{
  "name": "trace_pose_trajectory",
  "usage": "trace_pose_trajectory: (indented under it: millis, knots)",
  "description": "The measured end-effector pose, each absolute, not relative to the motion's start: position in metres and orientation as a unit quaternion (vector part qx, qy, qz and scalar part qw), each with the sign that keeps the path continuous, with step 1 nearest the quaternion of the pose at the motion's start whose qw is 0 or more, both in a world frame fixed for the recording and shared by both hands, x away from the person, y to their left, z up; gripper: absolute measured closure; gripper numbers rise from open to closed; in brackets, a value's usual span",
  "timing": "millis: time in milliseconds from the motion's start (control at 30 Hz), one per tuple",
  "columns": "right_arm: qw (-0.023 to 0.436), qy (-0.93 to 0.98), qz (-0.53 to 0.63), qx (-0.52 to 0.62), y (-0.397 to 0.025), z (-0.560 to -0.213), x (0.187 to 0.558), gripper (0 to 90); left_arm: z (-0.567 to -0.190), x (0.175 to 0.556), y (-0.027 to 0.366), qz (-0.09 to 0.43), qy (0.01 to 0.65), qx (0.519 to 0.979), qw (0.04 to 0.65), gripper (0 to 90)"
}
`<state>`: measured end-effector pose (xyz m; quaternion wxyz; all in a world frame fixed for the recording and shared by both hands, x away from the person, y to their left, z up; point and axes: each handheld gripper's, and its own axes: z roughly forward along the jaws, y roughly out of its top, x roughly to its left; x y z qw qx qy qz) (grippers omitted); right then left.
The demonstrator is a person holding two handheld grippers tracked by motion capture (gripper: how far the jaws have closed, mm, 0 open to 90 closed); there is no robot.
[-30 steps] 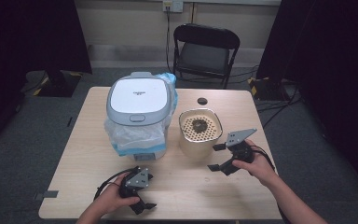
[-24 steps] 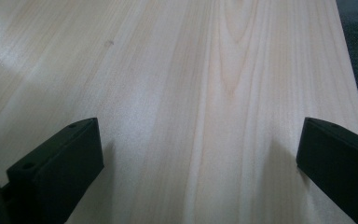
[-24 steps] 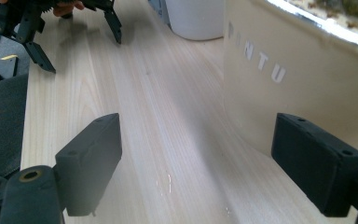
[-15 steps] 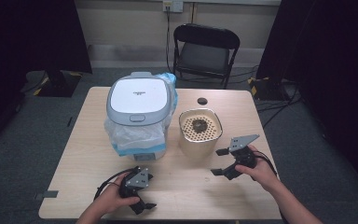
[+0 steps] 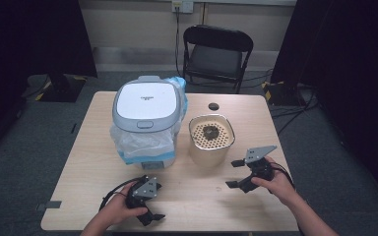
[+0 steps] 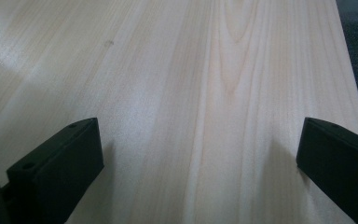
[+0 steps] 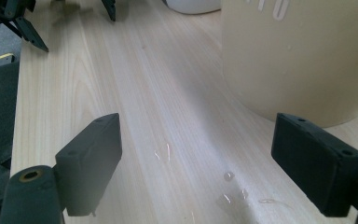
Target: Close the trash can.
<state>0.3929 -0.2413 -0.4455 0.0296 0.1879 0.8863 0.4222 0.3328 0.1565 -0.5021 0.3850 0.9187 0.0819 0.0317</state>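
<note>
your right gripper [image 5: 236, 173] is hovering low at the near right of the table [image 5: 98, 147], jaws spread wide and gripping nothing, with the beige perforated basket [image 5: 211, 139] just beside it on the far side. in the right gripper view the basket's wall [image 7: 303, 56] is rising past the right jaw, and water drops [image 7: 228, 176] are lying on the wood between the jaws. your left gripper [image 5: 150, 204] is resting at the near edge, jaws also wide apart over bare wood. the white cooker [image 5: 145, 120] is sitting left of the basket.
</note>
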Motion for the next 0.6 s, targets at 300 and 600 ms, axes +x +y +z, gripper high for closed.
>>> trace_pose_trajectory:
  millis: [300, 600]
  knots:
    - [0.035, 0.887, 0.416, 0.196, -0.252, -0.452, 0.388, 15.7, -0.502, 0.333, 0.157, 0.032, 0.082, 0.920, 0.383, 0.0]
    - [0.038, 0.889, 0.409, 0.204, -0.260, -0.460, 0.385, 15.7, -0.502, 0.333, 0.157, 0.031, 0.081, 0.920, 0.382, 0.0]
